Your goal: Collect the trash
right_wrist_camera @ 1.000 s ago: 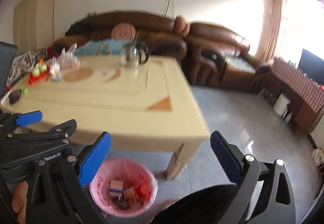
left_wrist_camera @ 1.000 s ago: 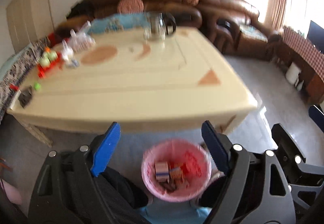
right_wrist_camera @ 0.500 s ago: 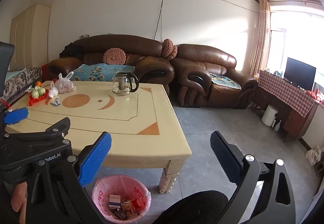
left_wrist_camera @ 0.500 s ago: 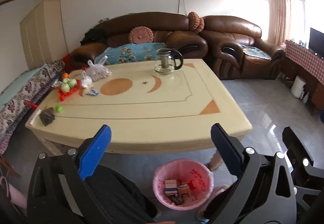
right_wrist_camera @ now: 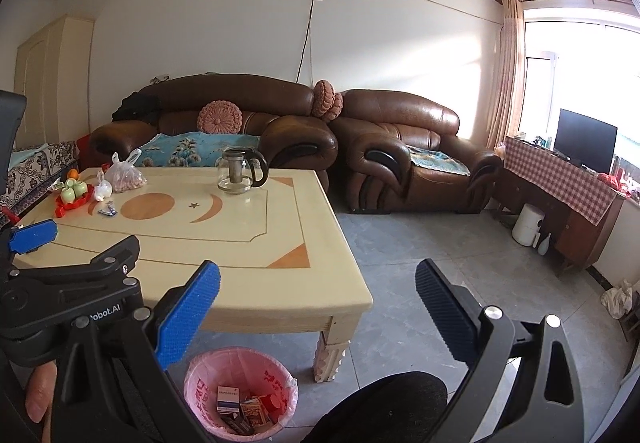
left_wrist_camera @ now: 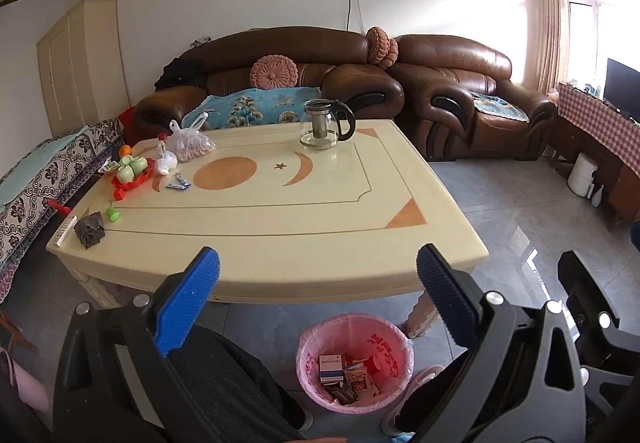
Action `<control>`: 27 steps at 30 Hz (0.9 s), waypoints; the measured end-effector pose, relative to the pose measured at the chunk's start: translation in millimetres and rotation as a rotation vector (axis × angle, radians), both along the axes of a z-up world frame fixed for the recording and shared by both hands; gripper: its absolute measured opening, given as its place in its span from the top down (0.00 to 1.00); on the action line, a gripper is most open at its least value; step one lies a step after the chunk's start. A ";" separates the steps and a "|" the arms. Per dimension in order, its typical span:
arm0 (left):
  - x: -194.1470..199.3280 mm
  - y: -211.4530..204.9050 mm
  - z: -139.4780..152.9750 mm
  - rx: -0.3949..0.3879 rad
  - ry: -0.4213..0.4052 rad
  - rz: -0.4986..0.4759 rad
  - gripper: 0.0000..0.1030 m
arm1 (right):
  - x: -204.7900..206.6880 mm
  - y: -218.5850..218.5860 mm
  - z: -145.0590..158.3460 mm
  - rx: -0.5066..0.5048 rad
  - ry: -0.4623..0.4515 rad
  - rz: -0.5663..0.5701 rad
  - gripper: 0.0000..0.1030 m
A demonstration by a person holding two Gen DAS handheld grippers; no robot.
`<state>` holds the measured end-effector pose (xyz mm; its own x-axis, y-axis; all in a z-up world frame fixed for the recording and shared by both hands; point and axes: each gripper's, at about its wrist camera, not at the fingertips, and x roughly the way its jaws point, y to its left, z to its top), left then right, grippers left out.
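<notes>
A bin with a pink bag (left_wrist_camera: 354, 363) (right_wrist_camera: 241, 395) stands on the floor by the table's near edge, holding small boxes (left_wrist_camera: 332, 366) and a red item. My left gripper (left_wrist_camera: 316, 299) hangs open above and before the bin, nothing between its blue pads. My right gripper (right_wrist_camera: 318, 309) is open too, empty, to the right of the bin; the left gripper's body (right_wrist_camera: 68, 291) shows at its left. On the cream table (left_wrist_camera: 280, 211) lie small wrappers (left_wrist_camera: 178, 185), a dark crumpled lump (left_wrist_camera: 90, 230) and a green cap (left_wrist_camera: 113, 214).
Table's far side: glass teapot (left_wrist_camera: 325, 125), plastic bag of nuts (left_wrist_camera: 191, 145), red tray with green cups (left_wrist_camera: 132, 173). Brown sofas (left_wrist_camera: 320, 83) stand behind. Grey tiled floor (right_wrist_camera: 420, 243) stretches right toward a checked-cloth cabinet (right_wrist_camera: 568, 195). A person's dark-trousered knees (left_wrist_camera: 224, 383) sit below.
Both grippers rose and tilted up from the bin, so the whole table and room came into view. The left jaws opened wider. Little differs over the last half second.
</notes>
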<state>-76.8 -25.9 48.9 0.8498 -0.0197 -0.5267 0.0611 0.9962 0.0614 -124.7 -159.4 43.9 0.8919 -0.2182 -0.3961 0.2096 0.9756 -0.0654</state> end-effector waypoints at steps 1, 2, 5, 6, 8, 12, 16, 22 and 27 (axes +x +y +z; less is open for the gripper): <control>-0.1 0.2 0.1 -0.001 -0.001 0.000 0.06 | -0.4 1.0 0.2 0.000 0.000 -0.001 0.07; -0.5 0.5 0.2 0.000 -0.001 0.002 0.06 | -0.8 1.4 0.2 -0.001 -0.001 -0.002 0.07; -0.1 1.2 0.4 0.002 -0.001 0.003 0.06 | -1.0 1.4 0.2 0.000 0.000 -0.001 0.07; -0.2 1.4 0.3 0.001 0.001 0.003 0.06 | -0.9 1.3 0.1 0.001 0.001 0.000 0.07; -1.1 1.5 0.2 -0.001 -0.001 0.002 0.06 | -1.2 1.2 0.8 0.001 0.000 -0.001 0.07; -0.1 1.7 1.7 0.000 -0.003 0.003 0.06 | -3.1 2.6 1.7 -0.002 -0.001 -0.003 0.07; -0.2 1.9 1.5 0.001 -0.003 0.003 0.06 | -3.2 2.8 2.2 -0.002 0.000 -0.002 0.07; -0.4 2.5 1.5 0.000 -0.003 0.002 0.06 | -3.8 3.5 2.6 -0.002 -0.002 -0.002 0.07; -0.3 2.7 1.4 0.001 -0.005 0.004 0.06 | -4.5 3.7 2.8 -0.002 -0.003 -0.001 0.07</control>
